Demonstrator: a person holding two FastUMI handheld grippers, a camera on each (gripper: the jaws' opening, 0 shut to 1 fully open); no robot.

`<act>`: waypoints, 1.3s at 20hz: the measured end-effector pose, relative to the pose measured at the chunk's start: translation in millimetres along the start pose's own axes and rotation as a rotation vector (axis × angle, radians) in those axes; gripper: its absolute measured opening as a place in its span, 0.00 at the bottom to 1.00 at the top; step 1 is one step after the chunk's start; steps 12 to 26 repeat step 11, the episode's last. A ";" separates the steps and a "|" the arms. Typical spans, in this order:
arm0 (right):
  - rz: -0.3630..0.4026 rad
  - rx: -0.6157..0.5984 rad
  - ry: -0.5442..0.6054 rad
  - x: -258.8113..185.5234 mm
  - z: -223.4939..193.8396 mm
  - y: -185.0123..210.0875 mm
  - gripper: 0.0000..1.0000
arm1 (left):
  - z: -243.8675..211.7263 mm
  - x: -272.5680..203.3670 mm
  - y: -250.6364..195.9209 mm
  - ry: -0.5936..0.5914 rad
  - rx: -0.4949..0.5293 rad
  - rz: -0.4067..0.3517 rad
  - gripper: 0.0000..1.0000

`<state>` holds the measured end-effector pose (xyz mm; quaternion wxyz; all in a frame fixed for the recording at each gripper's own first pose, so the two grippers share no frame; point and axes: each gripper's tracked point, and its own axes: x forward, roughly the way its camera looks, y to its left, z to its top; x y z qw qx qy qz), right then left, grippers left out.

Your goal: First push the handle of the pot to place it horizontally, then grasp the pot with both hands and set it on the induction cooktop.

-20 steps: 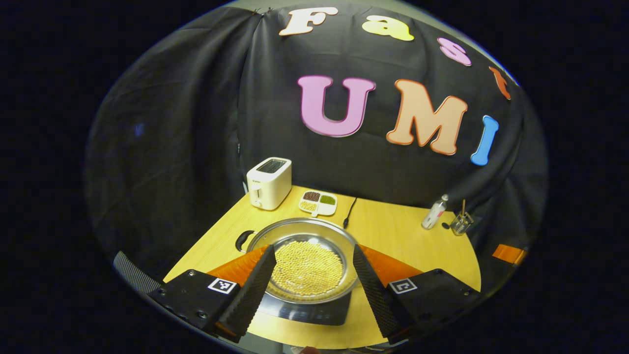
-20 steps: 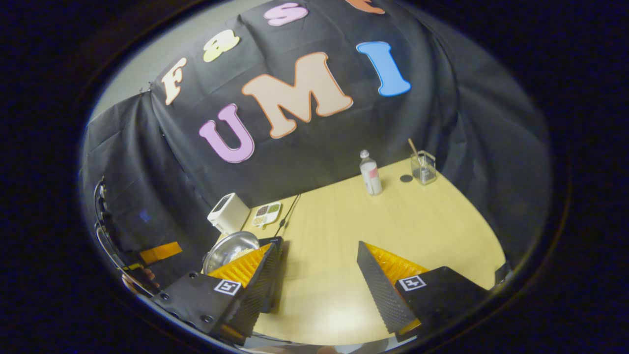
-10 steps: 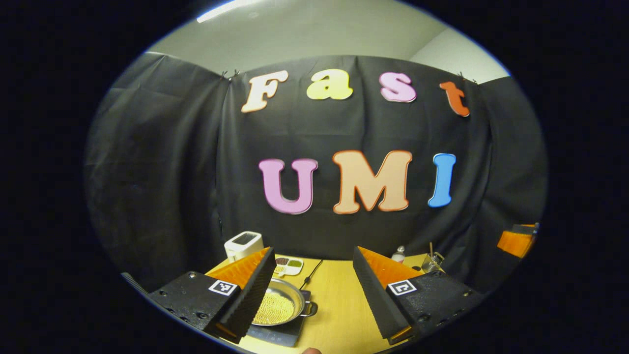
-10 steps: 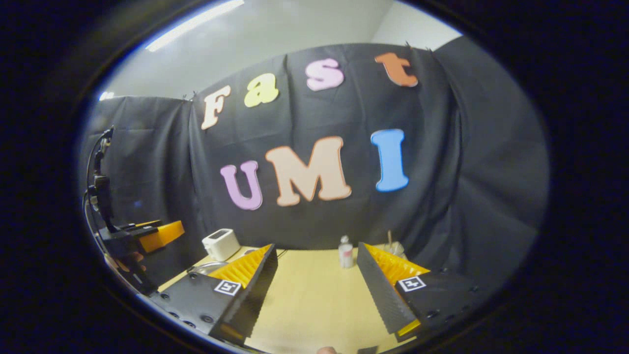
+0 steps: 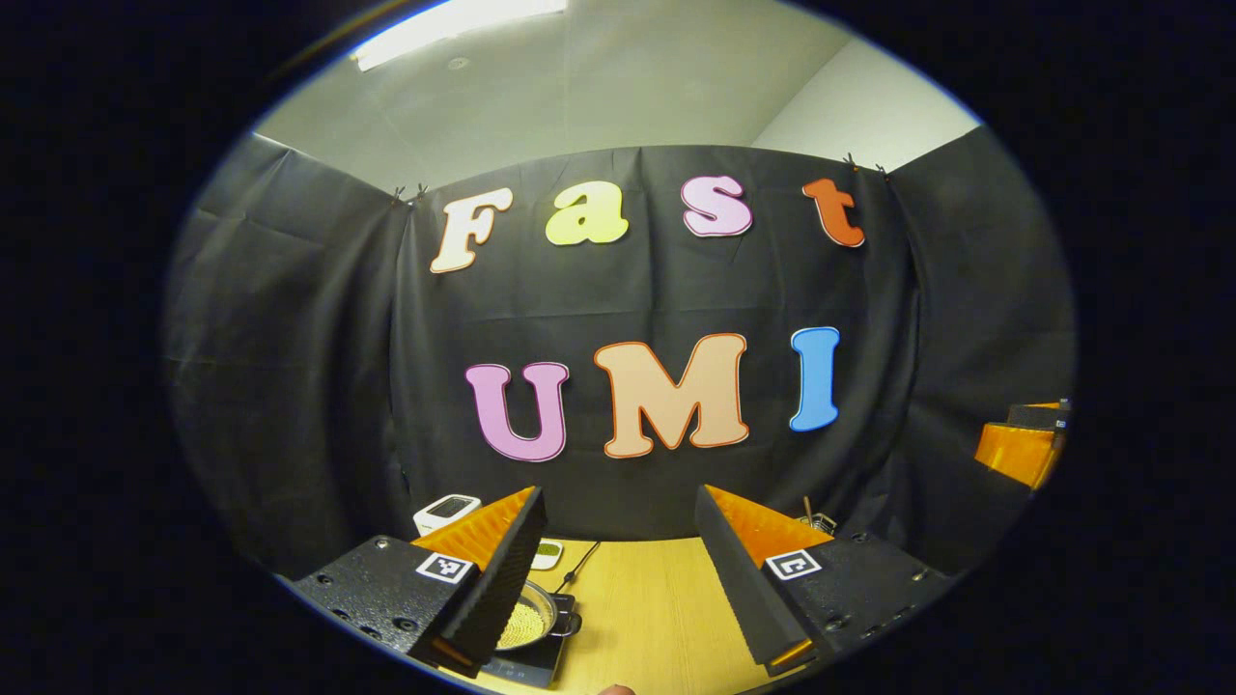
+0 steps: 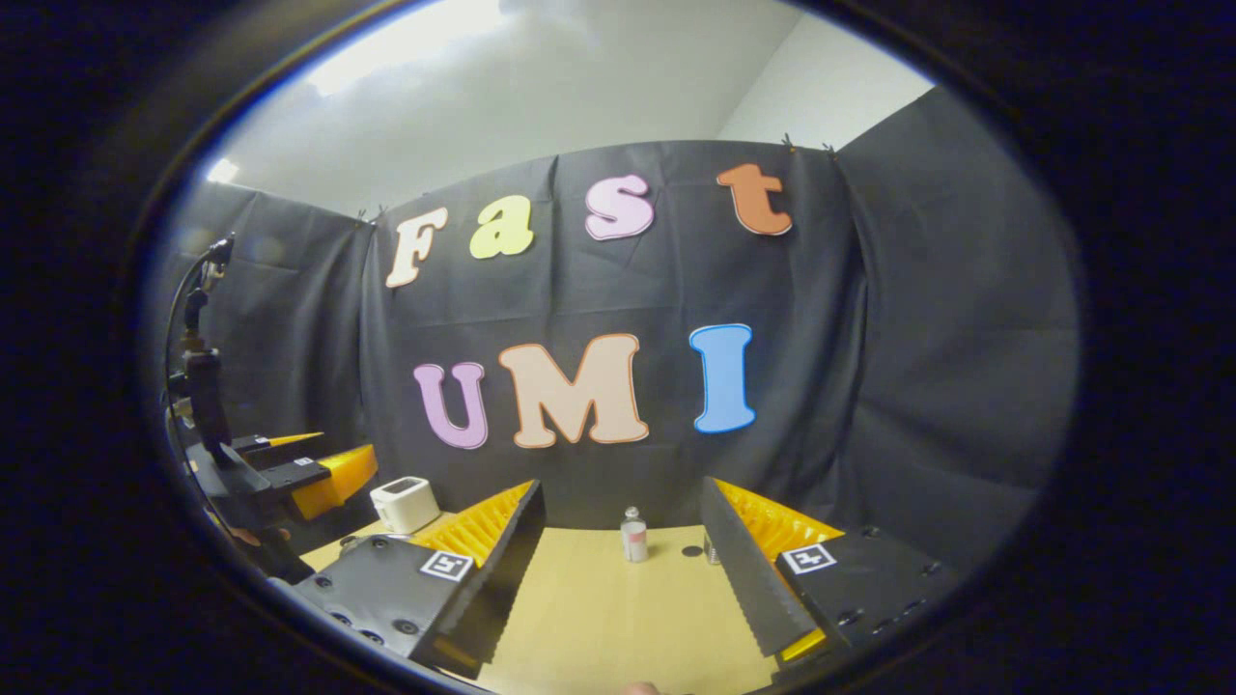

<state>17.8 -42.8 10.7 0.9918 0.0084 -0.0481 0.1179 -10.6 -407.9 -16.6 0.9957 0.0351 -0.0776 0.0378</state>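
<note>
The round steel pot of yellow grains [image 5: 529, 618] already sits on the flat black induction cooktop [image 5: 526, 660] at the counter's [image 5: 647, 618] near left; left tongs [image 5: 618, 569] and right tongs [image 6: 623, 569] gape empty, so the task looks finished.

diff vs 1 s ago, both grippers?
Both grippers drew back from the table and tilted up. The left gripper, a second ago wide open right over the pot, now sees it small, sitting on the induction cooktop. The right gripper pitched up from the table toward the wall. Unchanged: both open and empty, toaster and bottle in place.
</note>
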 end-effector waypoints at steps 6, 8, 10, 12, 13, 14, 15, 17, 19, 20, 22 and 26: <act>-0.022 -0.018 0.026 -9.9 -5.7 -17.1 0.92 | -4.1 -0.1 -4.1 0.002 -0.009 -0.015 0.95; -0.025 -0.016 0.028 -13.4 -6.9 -21.5 0.92 | -6.3 1.8 -4.1 0.013 0.000 -0.010 0.94; -0.039 -0.022 0.028 -15.0 -6.3 -29.9 0.92 | -10.4 4.7 -6.1 0.019 0.005 -0.011 0.94; -0.045 -0.021 0.033 -14.7 -8.7 -32.8 0.92 | -10.9 5.8 -11.2 0.021 0.003 -0.018 0.95; -0.045 -0.021 0.033 -14.7 -8.7 -32.8 0.92 | -10.9 5.8 -11.2 0.021 0.003 -0.018 0.95; -0.045 -0.021 0.033 -14.7 -8.7 -32.8 0.92 | -10.9 5.8 -11.2 0.021 0.003 -0.018 0.95; -0.045 -0.021 0.033 -14.7 -8.7 -32.8 0.92 | -10.9 5.8 -11.2 0.021 0.003 -0.018 0.95; -0.045 -0.021 0.033 -14.7 -8.7 -32.8 0.92 | -10.9 5.8 -11.2 0.021 0.003 -0.018 0.95; -0.045 -0.021 0.033 -14.7 -8.7 -32.8 0.92 | -10.9 5.8 -11.2 0.021 0.003 -0.018 0.95; -0.045 -0.021 0.033 -14.7 -8.7 -32.8 0.92 | -10.9 5.8 -11.2 0.021 0.003 -0.018 0.95; -0.045 -0.021 0.033 -14.7 -8.7 -32.8 0.92 | -10.9 5.8 -11.2 0.021 0.003 -0.018 0.95; -0.045 -0.021 0.033 -14.7 -8.7 -32.8 0.92 | -10.9 5.8 -11.2 0.021 0.003 -0.018 0.95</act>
